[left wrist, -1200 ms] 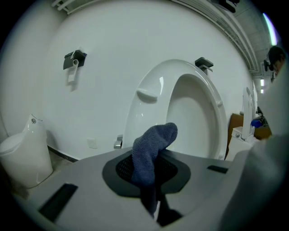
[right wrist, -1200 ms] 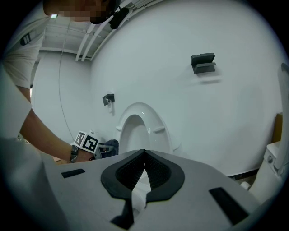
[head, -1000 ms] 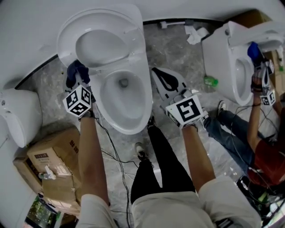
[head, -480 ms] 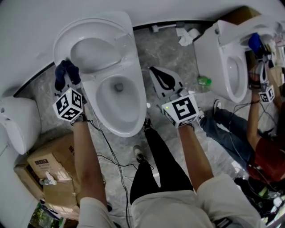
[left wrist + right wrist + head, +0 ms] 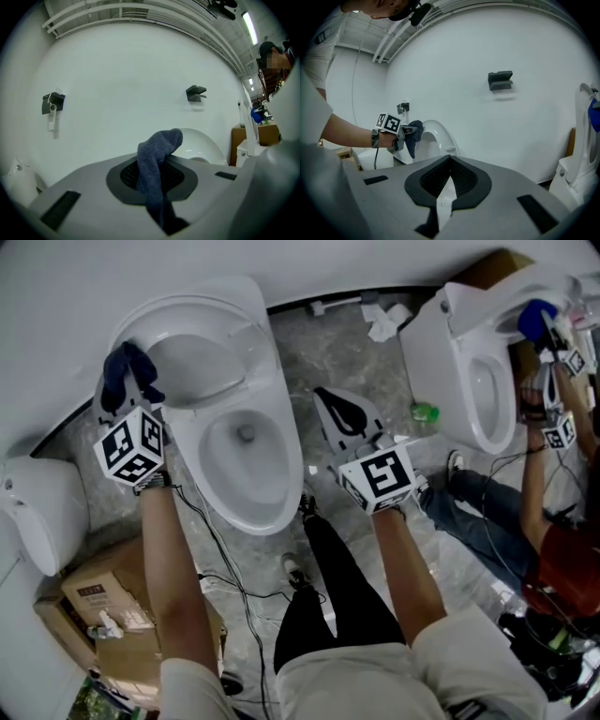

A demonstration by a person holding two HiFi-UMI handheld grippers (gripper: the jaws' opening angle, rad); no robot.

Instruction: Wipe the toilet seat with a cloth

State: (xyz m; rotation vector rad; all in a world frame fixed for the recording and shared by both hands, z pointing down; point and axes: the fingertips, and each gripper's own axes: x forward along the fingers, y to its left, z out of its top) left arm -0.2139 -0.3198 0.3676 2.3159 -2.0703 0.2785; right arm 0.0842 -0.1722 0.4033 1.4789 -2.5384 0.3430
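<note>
White toilet (image 5: 284, 457) on mottled grey floor (image 5: 314, 351)

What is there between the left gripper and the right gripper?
The white toilet, lid up: the head view shows it between the left gripper with its cloth and the right gripper.

This looks like a staged test hall rather than a home bathroom: one toilet (image 5: 248, 474), a second toilet (image 5: 464, 362) and a third toilet (image 5: 37, 512) stand in a row along a bare white wall (image 5: 131, 84) on a grey marbled floor (image 5: 328, 352). Cardboard boxes (image 5: 98, 592) and loose cables (image 5: 230, 582) lie about. Strip lights (image 5: 248, 26) and open pipes (image 5: 117, 11) run overhead, and another person (image 5: 553, 559) works at the second toilet.
</note>
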